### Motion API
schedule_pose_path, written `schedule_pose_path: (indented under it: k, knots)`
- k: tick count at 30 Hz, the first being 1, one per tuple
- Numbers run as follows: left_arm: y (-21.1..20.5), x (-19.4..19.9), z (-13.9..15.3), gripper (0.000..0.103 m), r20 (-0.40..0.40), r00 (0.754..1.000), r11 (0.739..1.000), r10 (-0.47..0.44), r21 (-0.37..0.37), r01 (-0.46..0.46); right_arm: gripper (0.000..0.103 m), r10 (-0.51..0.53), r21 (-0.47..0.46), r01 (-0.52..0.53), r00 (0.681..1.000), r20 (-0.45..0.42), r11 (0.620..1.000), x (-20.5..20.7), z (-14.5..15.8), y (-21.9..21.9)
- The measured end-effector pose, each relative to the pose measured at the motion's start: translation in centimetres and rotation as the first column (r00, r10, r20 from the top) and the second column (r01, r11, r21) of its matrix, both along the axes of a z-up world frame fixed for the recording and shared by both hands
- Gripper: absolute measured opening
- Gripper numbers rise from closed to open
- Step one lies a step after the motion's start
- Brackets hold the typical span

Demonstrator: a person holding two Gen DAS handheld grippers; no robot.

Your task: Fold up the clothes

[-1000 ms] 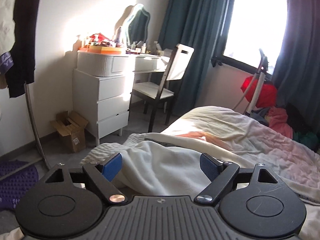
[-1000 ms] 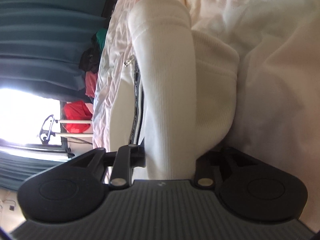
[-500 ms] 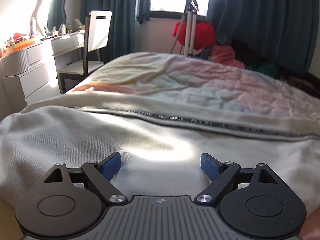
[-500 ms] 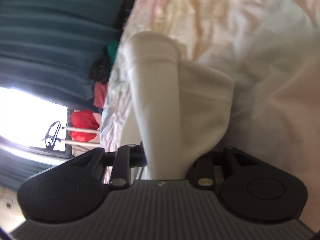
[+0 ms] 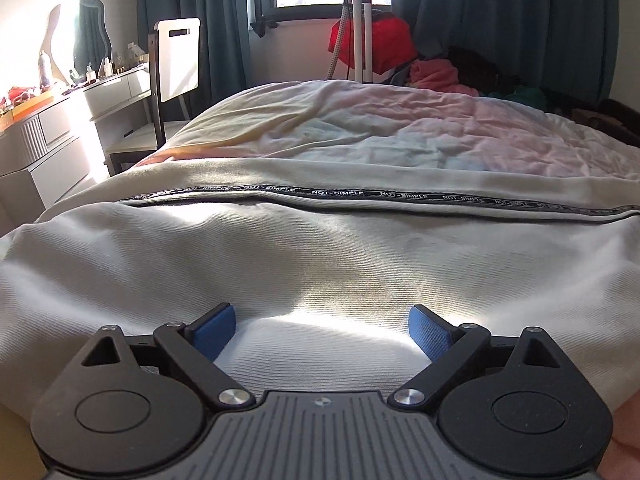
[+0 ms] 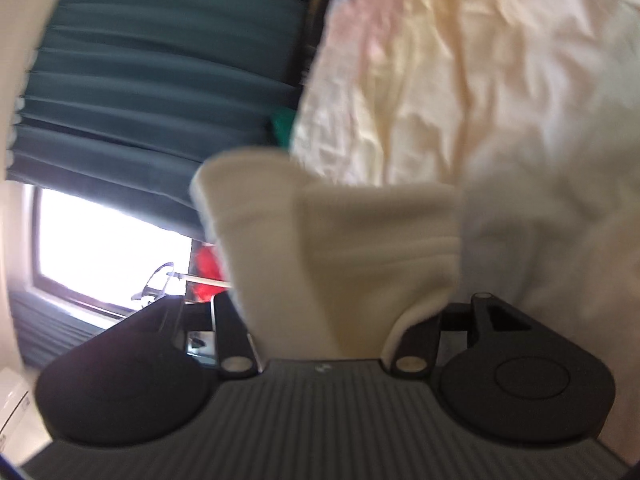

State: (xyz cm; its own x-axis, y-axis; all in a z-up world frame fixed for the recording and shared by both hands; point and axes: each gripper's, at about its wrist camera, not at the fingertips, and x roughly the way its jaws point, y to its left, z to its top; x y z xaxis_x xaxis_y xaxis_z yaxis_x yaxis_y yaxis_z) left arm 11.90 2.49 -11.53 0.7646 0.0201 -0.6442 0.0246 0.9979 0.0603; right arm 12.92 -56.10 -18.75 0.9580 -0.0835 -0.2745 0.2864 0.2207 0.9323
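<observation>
A cream-white garment (image 5: 280, 256) with a black lettered tape stripe (image 5: 360, 194) lies spread across the near part of the bed. My left gripper (image 5: 322, 330) is open, low over the cloth, its blue pads (image 5: 212, 330) apart with fabric bulging between them. My right gripper (image 6: 324, 320) is shut on the garment's ribbed cream cuff (image 6: 320, 248), which is lifted off the bed; that view is rolled sideways and blurred, and its fingertips are hidden by the cloth.
The bed's pastel quilt (image 5: 380, 132) stretches beyond the garment. A white dresser with mirror (image 5: 60, 112) and a chair (image 5: 172, 68) stand to the left. A red bag on a stand (image 5: 368, 40), a clothes pile (image 5: 440, 74) and teal curtains (image 5: 500, 20) are by the window.
My left gripper swung from facing the dresser to facing down the bed and dropped low onto the garment, staying open. My right gripper lifted the held cuff higher off the bed.
</observation>
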Motion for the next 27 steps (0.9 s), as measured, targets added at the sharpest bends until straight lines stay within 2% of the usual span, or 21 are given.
schedule_pose_path:
  k: [2,4,6,9,11,13,17,18,20,21,22,24,27]
  knots:
    - [0.0,0.0,0.0,0.095,0.001,1.0,1.0,0.0,0.001,0.0,0.055,-0.043,0.032,0.045,0.997,-0.058,0.998,0.1,-0.6,-0.4]
    - [0.0,-0.1,0.0,0.095,0.001,1.0,1.0,0.002,0.004,-0.002,0.053,-0.042,0.135,0.054,0.995,-0.092,0.989,-0.2,-2.3,-1.3]
    - [-0.2,-0.1,0.0,0.095,0.0,1.0,1.0,0.003,0.008,-0.003,0.051,-0.018,0.162,0.034,0.995,-0.099,0.986,-0.2,-2.8,-1.3]
    - [-0.2,0.0,0.0,0.096,-0.002,1.0,1.0,0.005,0.01,-0.005,0.056,0.039,0.089,-0.026,0.989,-0.146,0.996,0.0,-1.5,-1.0]
    - [-0.3,0.0,0.0,0.096,-0.001,1.0,1.0,0.005,0.014,-0.005,0.067,0.083,0.027,-0.08,0.982,-0.168,0.996,0.1,-0.8,-0.4]
    - [-0.3,0.0,0.0,0.096,0.0,1.0,1.0,0.005,0.017,-0.005,0.072,0.118,-0.01,-0.122,0.978,-0.169,0.992,-0.2,-0.5,0.0]
    - [-0.4,0.0,-0.1,0.096,-0.001,1.0,1.0,0.005,0.016,-0.005,0.071,0.097,-0.027,-0.103,0.977,-0.188,0.994,-0.5,-0.6,0.5]
    - [-0.4,0.0,-0.1,0.096,-0.001,1.0,1.0,0.005,0.017,-0.005,0.068,0.083,-0.029,-0.089,0.98,-0.184,0.996,-0.6,-0.7,0.6]
    - [-0.5,0.0,-0.1,0.097,-0.004,1.0,1.0,0.002,0.024,-0.002,0.038,0.05,-0.054,-0.065,0.97,-0.237,0.996,-0.2,-0.7,0.7]
    - [-0.5,0.0,-0.1,0.098,-0.007,1.0,1.0,0.0,0.03,0.0,0.032,0.035,-0.072,-0.057,0.96,-0.276,0.996,0.2,-0.6,0.9]
    - [-0.5,0.1,-0.1,0.099,-0.011,1.0,0.999,-0.001,0.036,0.002,0.028,0.027,-0.089,-0.056,0.955,-0.296,0.994,0.2,-0.4,1.1]
    - [-0.5,0.1,-0.2,0.1,-0.016,1.0,0.999,-0.002,0.044,0.002,0.027,0.008,-0.132,-0.053,0.947,-0.32,0.99,0.0,0.3,1.6]
    - [-0.5,0.1,-0.2,0.1,-0.016,1.0,0.999,-0.004,0.05,0.004,0.022,-0.03,-0.296,-0.079,0.937,-0.347,0.952,0.9,2.3,2.8]
